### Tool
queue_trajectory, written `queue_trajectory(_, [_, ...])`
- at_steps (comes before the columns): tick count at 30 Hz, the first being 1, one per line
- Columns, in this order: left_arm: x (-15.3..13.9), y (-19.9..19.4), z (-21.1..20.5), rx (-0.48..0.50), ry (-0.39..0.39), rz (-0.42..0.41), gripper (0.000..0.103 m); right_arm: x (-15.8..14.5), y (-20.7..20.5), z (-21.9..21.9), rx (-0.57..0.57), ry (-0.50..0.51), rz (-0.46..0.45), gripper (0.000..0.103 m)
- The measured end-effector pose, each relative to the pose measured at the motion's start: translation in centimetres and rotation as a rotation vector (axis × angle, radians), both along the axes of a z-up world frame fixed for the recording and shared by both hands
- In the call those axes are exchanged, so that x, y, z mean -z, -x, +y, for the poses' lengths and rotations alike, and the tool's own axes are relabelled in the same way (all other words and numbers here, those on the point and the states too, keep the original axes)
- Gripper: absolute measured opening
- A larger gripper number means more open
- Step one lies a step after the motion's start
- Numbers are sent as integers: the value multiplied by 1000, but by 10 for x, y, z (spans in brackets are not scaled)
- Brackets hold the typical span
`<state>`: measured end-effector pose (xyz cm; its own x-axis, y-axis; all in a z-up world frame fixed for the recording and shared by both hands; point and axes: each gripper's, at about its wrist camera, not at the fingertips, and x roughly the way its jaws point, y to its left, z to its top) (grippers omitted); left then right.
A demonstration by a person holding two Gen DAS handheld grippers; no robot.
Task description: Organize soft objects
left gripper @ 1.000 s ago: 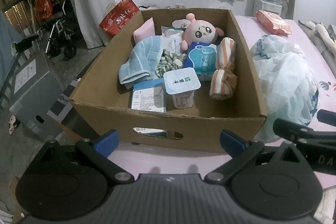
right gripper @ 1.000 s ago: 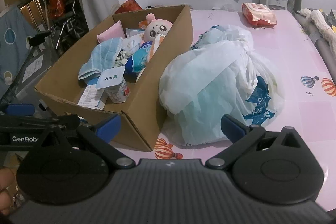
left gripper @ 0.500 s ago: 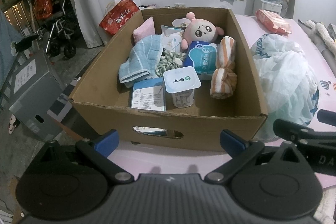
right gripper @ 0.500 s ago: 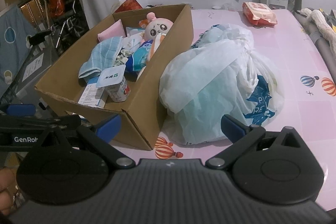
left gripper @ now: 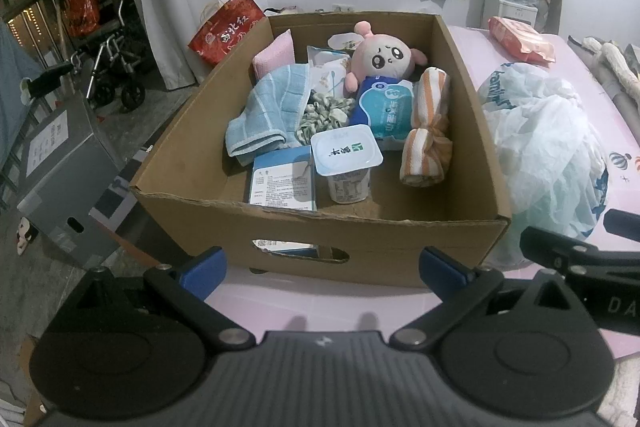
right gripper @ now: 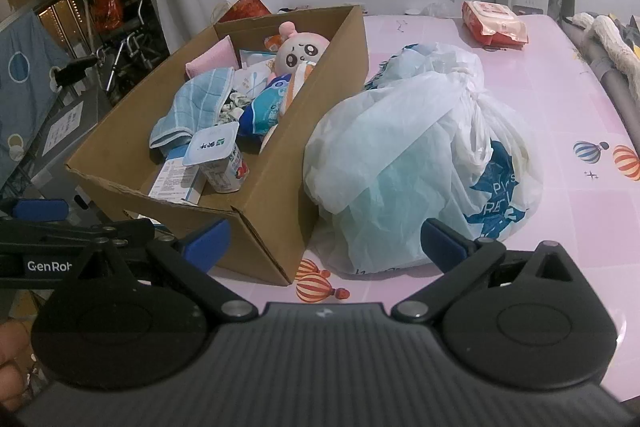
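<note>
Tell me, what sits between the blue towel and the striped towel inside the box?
In the left wrist view, a green scrunchie and a blue wipes pack lie between the blue towel and the striped towel, with the yogurt cup just nearer.

My left tool (left gripper: 322,265) hangs with its blue-tipped fingers spread wide and empty, just short of the brown cardboard box (left gripper: 320,239) on the pink table (left gripper: 328,303). Inside the box lie a pink plush doll (left gripper: 384,57), a folded light-blue towel (left gripper: 268,115), a rolled orange-striped cloth (left gripper: 428,131) and a white yogurt cup (left gripper: 347,165). A crumpled white plastic bag (left gripper: 548,147) sits just beside the box's right wall.
</note>
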<state>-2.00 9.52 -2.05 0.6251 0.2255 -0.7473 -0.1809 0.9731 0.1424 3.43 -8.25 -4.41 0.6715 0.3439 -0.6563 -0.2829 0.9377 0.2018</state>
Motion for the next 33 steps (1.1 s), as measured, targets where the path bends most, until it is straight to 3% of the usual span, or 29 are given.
queue_trajectory(33, [0, -1, 0, 1, -2, 5, 103, 2, -2, -3, 3, -9, 11, 102])
